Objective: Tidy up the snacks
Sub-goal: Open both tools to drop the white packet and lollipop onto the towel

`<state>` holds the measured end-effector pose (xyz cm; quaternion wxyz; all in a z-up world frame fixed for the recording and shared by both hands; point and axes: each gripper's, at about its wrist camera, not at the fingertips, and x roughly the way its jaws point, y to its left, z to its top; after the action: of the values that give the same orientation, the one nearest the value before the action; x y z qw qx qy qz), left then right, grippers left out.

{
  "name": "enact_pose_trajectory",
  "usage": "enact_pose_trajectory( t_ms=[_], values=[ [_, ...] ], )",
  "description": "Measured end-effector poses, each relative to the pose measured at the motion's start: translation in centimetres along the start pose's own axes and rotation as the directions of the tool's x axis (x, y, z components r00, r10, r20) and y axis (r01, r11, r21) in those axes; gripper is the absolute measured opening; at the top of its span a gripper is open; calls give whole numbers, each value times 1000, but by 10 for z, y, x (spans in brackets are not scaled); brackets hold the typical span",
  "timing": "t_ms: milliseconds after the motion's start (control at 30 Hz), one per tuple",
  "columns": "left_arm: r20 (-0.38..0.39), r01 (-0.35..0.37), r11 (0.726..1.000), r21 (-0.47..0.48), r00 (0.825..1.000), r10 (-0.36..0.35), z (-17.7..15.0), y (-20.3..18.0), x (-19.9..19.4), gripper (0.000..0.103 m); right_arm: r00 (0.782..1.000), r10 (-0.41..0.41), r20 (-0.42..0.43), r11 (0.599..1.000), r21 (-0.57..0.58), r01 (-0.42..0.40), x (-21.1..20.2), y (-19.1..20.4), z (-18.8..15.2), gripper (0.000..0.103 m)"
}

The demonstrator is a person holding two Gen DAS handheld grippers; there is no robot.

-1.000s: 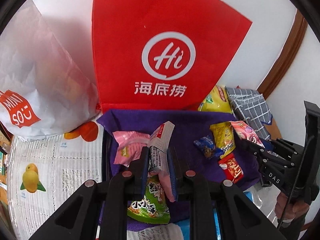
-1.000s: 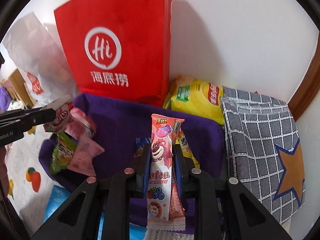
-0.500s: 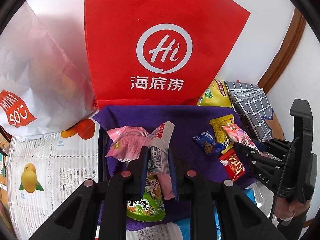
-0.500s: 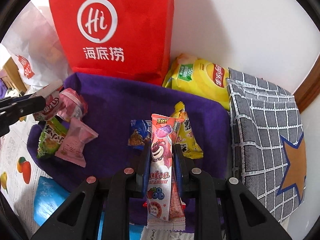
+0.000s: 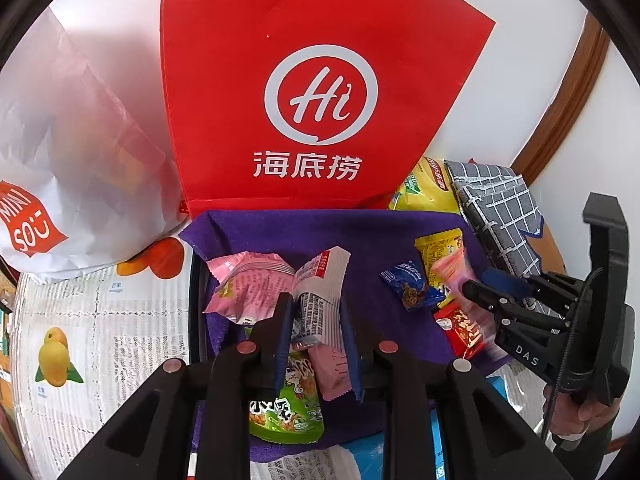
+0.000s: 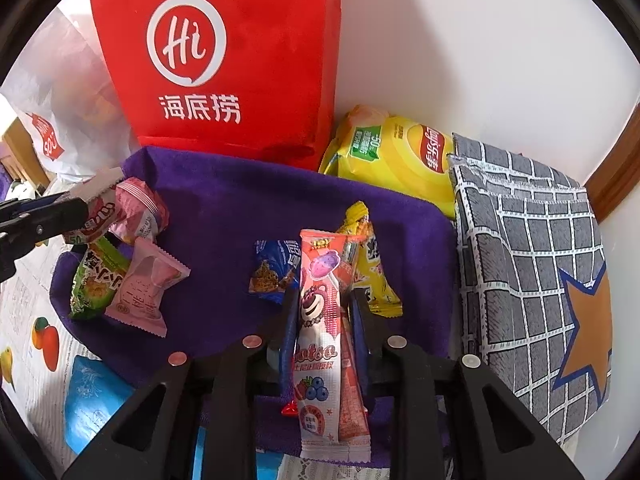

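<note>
Both grippers hang over a purple cloth spread on the bench, each with a snack between jaws that have just been easing apart. The left gripper has a white-and-grey wrapper standing between its blue pads; a narrow gap now shows beside the packet, so the jaws look slightly spread and not clamped. Under it lie a green packet and pink packets in a loose cluster at the cloth's left side. The right gripper straddles a long pink stick pack printed with a bear, with a second reddish stick tucked just behind it; here too the pads appear to be letting go. That pack lies just beside a yellow packet and a blue cookie packet on the right half of the cloth. The step in hand looks like setting each snack down with its group. To do it well, each pair of jaws should open fully before lifting, so a crinkly wrapper does not cling to a pad and get dragged off the pile. The lift should go straight back along the fingers, since the light packets underneath would shift at a sideways brush. The red bag and the yellow chip bag stand behind the cloth, out of the way.
</note>
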<state>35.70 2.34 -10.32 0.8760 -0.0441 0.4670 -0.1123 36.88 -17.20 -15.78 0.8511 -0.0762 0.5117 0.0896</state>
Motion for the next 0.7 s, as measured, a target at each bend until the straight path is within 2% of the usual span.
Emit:
enact_pose_trajectory(
  t_ms=[100, 267, 367, 433, 467, 500, 567, 700],
  values=[
    [-2, 3, 1000, 2, 1000, -3, 0, -1, 0, 26, 1000, 16, 25, 1000, 10, -16, -7, -2, 1, 39],
    [0, 5, 1000, 8, 1000, -5, 0, -3, 0, 27, 999, 14, 50, 1000, 2, -14, -17, 1, 3, 41],
    [0, 16, 1000, 7, 1000, -16, 1, -5, -3, 33, 997, 13, 70, 1000, 5, -13, -24, 2, 4, 44],
    [3, 19, 1000, 8, 1000, -19, 2, -6, -7, 43, 996, 8, 86, 1000, 10, -9, -31, 3, 4, 44],
    [6, 20, 1000, 9, 1000, -20, 2, -7, -10, 53, 996, 5, 94, 1000, 14, -6, -35, 3, 5, 44],
    [15, 24, 1000, 11, 1000, -24, 3, -8, -13, 56, 995, 0, 101, 1000, 18, -2, -40, 4, 5, 45],
    [28, 30, 999, 10, 999, -30, 4, -9, -21, 56, 993, -5, 115, 1000, 22, 2, -49, 5, 5, 45],
    [51, 53, 999, 5, 997, -54, 5, -11, -37, 58, 987, -11, 163, 999, 36, 5, -72, 12, -2, 52]
  ],
)
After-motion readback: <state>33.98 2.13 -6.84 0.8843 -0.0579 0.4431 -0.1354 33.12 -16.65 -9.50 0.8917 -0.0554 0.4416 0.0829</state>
